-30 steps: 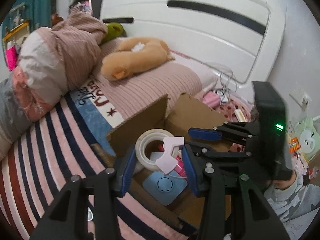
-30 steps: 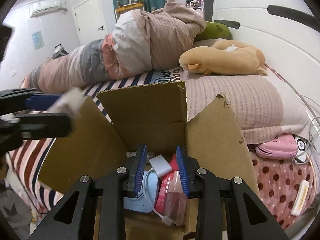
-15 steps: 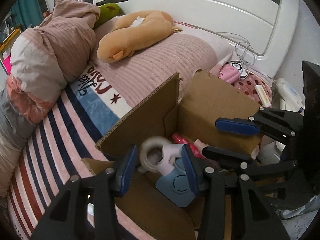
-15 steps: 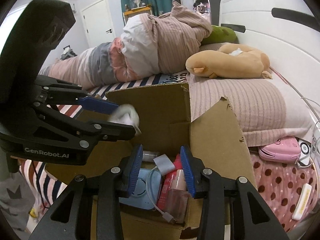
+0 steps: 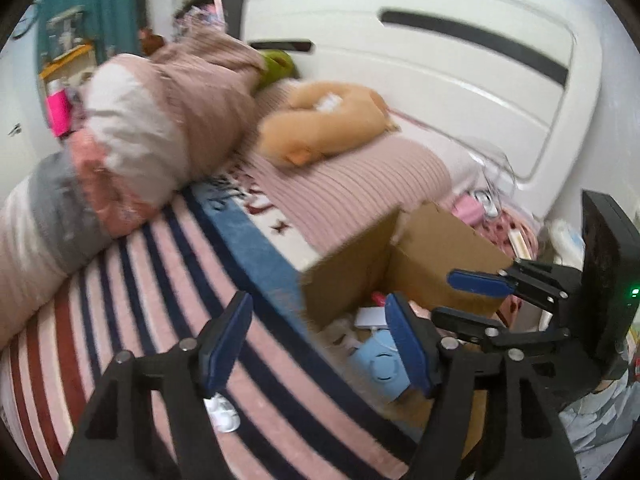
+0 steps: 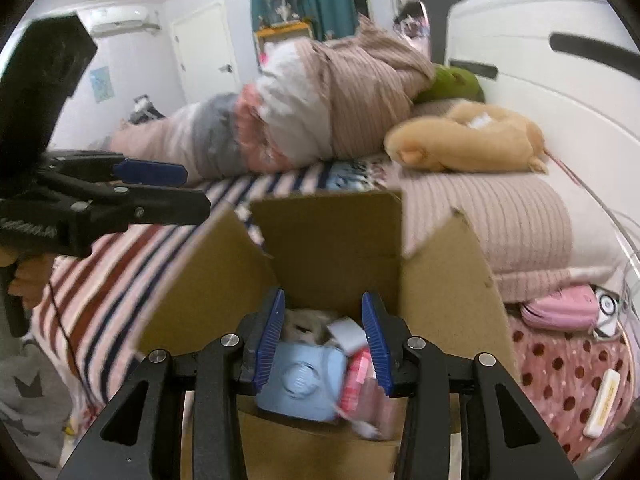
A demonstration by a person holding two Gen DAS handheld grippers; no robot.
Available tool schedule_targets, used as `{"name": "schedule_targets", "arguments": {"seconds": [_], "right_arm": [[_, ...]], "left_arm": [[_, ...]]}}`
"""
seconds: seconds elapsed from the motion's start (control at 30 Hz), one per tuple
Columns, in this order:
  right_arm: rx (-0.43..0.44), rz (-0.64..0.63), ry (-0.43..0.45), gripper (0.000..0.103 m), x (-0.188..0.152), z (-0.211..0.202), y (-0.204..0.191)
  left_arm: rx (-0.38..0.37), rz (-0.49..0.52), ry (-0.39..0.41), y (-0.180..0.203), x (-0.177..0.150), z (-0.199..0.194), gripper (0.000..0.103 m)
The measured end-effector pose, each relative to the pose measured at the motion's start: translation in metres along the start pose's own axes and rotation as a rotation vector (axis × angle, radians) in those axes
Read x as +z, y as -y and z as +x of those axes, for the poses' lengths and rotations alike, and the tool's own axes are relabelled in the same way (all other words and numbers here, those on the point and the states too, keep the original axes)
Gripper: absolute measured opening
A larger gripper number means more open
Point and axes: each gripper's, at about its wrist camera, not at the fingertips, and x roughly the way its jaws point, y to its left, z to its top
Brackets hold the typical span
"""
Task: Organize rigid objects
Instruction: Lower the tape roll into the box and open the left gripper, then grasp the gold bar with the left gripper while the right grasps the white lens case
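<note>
An open cardboard box [image 6: 448, 292] stands on the striped bed and also shows in the left wrist view [image 5: 432, 264]. Inside lie a light blue device [image 6: 304, 384], a white adapter [image 6: 346, 334], pink packages [image 6: 356, 376] and a white tape roll [image 6: 304, 326]. My left gripper [image 5: 316, 344] is open and empty, to the left of the box over the blanket. My right gripper [image 6: 324, 344] is open and empty just above the box opening. A small white object [image 5: 222, 416] lies on the blanket below the left fingers.
A striped blanket [image 5: 120, 304] covers the bed. A rolled duvet [image 6: 304, 108] and a tan plush toy [image 6: 464, 140] lie behind the box. A pink case [image 6: 560, 312] and cables lie on the right by the white headboard [image 5: 440, 72].
My left gripper has let go of the white tape roll into the box, opened wide and swung away to the left. My right gripper has opened wider above the box.
</note>
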Motion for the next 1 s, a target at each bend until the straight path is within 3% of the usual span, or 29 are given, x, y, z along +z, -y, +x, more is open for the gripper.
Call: {"name": "schedule_targets", "arguments": {"seconds": [0.17, 0.23, 0.33, 0.5, 0.63, 0.77, 1.0], "right_arm": [[0.097, -0.061, 0.082, 0.037, 0.019, -0.015, -0.049], [0.138, -0.093, 0.093, 0.044, 0.025, -0.014, -0.074], [0.223, -0.140, 0.067, 0.045, 0.029, 0.000, -0.116], [0.270, -0.146, -0.028, 0.045, 0.016, 0.045, -0.163], [0.251, -0.100, -0.132, 0.045, -0.004, 0.099, -0.177], [0.165, -0.038, -0.248, 0.045, -0.034, 0.167, -0.169], [0.106, -0.034, -0.277, 0.044, -0.053, 0.227, -0.158]], "left_arm": [[0.086, -0.076, 0.072, -0.051, -0.026, -0.043, 0.072], [0.122, -0.106, 0.085, -0.072, -0.040, -0.054, 0.075], [0.181, -0.155, 0.089, -0.103, -0.066, -0.061, 0.078], [0.204, -0.225, 0.066, -0.143, -0.111, -0.051, 0.078], [0.204, -0.265, 0.027, -0.166, -0.142, -0.031, 0.078], [0.180, -0.306, -0.031, -0.183, -0.160, 0.001, 0.078], [0.154, -0.331, -0.102, -0.195, -0.169, 0.046, 0.078]]}}
